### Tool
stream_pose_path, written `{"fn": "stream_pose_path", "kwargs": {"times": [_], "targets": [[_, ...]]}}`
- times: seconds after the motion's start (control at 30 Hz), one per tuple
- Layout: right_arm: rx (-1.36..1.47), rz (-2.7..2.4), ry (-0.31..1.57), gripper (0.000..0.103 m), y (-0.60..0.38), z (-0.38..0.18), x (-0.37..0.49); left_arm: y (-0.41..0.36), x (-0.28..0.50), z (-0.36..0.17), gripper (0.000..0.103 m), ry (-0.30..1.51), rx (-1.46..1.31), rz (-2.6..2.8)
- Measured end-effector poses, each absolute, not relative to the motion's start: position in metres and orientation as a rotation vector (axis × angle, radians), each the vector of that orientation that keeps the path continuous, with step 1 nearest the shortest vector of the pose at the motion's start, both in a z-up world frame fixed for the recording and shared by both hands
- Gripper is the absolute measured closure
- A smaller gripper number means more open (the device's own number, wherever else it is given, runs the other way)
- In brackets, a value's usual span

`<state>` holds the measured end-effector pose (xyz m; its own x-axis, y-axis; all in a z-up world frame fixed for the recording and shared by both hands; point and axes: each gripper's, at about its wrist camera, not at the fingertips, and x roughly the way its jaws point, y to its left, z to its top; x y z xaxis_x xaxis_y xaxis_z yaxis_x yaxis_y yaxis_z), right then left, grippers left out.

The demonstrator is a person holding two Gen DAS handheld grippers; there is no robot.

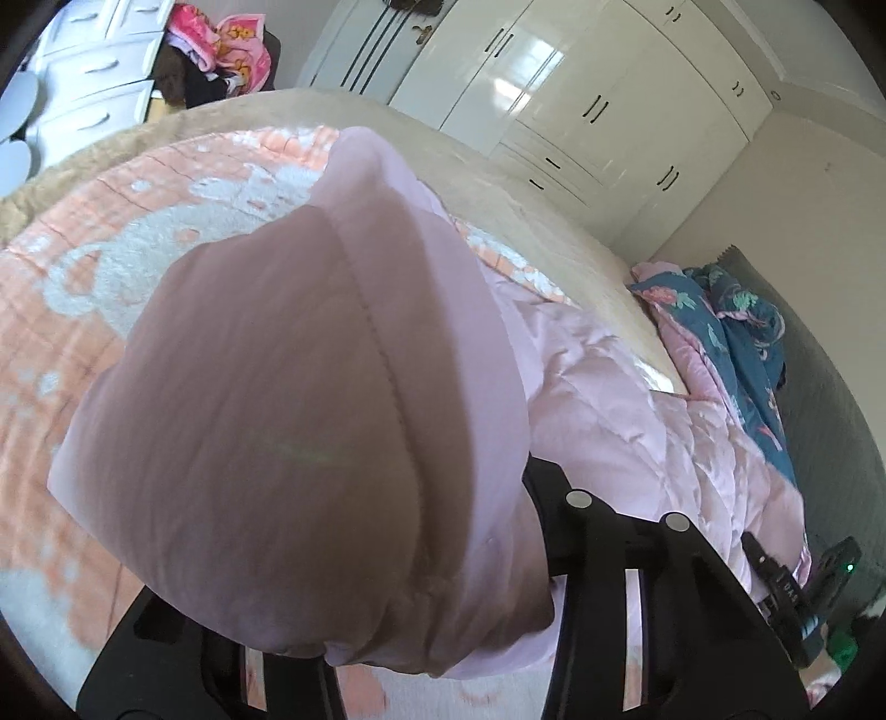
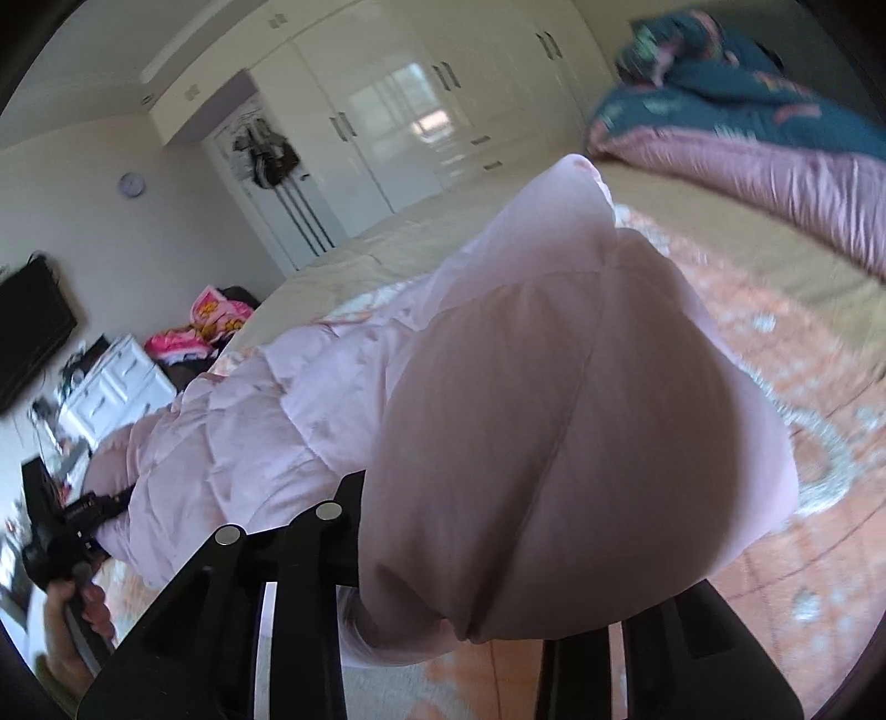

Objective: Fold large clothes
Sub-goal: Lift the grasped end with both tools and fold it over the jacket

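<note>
Bedroom w/ big bed (image 1: 554, 221), beige sheet under a peach-and-white fleece blanket (image 1: 66, 310). Glossy white wardrobe (image 1: 581, 83) along far wall; white drawer unit (image 1: 88, 72) w/ bright pink cloth (image 1: 238, 44) heaped beside it. Teal floral duvet (image 2: 747, 88) w/ pink underside bunched at one end of bed. Dark TV (image 2: 27, 327) and round clock (image 2: 132, 184) on wall in right wrist view.

Left gripper (image 1: 421, 559) and right gripper (image 2: 459, 554) both raised over blanket, well apart, each buried in an end of the pale pink puffer jacket (image 1: 288, 421). Fingertips hidden by fabric; seem clamped on jacket, opening width not visible. Left hand (image 2: 83, 603) seen wrapped round its handle.

Jacket stretched between the two grippers above bed, sagging mid-span. Quilted, puffy, slight sheen, stitched seams; blanket nubby, plush.
</note>
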<state>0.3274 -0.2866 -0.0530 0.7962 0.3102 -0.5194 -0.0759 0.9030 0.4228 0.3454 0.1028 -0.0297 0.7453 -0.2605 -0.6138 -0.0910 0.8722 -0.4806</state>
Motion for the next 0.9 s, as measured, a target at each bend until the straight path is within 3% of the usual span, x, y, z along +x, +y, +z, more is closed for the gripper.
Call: {"fn": "stream_pose_path", "kwargs": {"times": [0.27,0.7,0.9], "targets": [[0.341,0.243,0.608,0.073,-0.282,-0.029,0.257,0.103,0.274,-0.028,0.069,0.757,-0.455,-0.105],[0.388,0.237,0.669,0.073,-0.273,-0.051,0.172,0.117,0.191,-0.044,0.068,0.783,-0.423,-0.091],[0.467,0.176,0.773,0.063,-0.279,-0.073,0.160,0.122,0.177,-0.060,0.062,0.804,-0.417,-0.076]]}}
